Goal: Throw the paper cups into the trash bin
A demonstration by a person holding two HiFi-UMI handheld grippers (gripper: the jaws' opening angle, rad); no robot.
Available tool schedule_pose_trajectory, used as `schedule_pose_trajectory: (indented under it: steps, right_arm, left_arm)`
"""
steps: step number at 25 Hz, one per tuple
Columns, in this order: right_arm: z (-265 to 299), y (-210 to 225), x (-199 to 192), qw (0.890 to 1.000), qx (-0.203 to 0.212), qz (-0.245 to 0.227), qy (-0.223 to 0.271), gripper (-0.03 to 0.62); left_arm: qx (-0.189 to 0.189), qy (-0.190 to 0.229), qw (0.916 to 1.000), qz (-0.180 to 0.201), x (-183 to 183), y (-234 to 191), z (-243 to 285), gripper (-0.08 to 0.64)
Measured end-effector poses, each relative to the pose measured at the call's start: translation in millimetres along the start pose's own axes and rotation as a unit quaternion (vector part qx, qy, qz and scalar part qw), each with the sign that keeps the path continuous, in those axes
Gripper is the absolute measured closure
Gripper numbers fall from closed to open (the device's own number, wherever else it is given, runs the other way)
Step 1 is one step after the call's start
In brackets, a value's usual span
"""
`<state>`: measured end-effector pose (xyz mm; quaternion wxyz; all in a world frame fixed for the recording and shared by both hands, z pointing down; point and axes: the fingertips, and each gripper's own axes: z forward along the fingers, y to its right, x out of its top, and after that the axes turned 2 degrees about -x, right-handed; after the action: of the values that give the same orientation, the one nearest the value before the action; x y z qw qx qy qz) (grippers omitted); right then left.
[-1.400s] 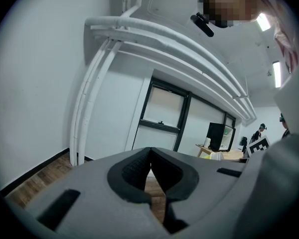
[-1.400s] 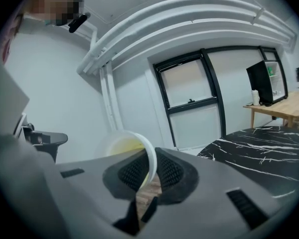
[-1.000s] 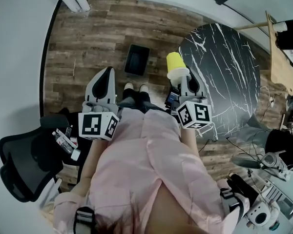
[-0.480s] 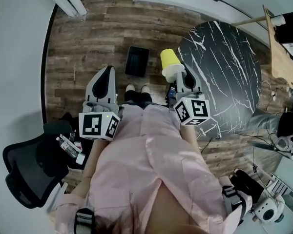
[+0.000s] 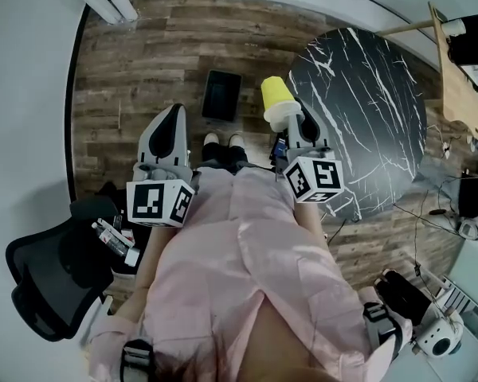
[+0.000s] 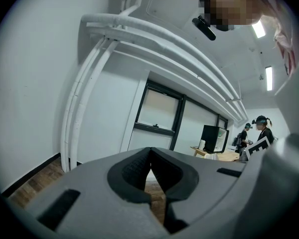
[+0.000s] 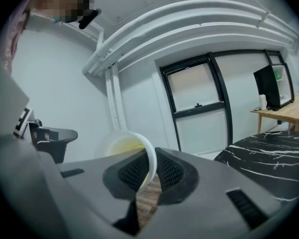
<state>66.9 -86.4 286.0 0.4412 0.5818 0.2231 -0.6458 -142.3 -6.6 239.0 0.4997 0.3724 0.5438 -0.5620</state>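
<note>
Right gripper [image 5: 291, 124] fingers pinching yellow paper cup [image 5: 274, 96] rim, drifted nearer black rectangular trash bin [image 5: 221, 95]; left gripper [image 5: 174, 116] fingers together, empty.

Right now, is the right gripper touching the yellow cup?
Touching. The right gripper view shows the right gripper with both pads clamped on the rim wall of the yellow paper cup, no gap on either side.

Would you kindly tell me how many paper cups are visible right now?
1. The yellow paper cup is pinched by its rim in the right gripper, above the floor near the trash bin. Others may be hidden.
</note>
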Motion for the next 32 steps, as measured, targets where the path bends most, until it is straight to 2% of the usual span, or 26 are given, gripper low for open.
schedule_pose_trajectory:
  steps: [9,32]
  right_arm:
    - [-1.7,1.0,-1.2,1.000,-0.004,0.002,-0.002,0.545]
    - [13.9,-16.3,-1.8,1.000,0.006,-0.005,-0.009,0.545]
  left_arm:
    - [-0.008,-0.001,1.0000,-0.001,-0.1,1.4,2.8,0.545]
    - [0.018,0.006,0.9997,-0.016,1.9,-29.1,-4.9,0.545]
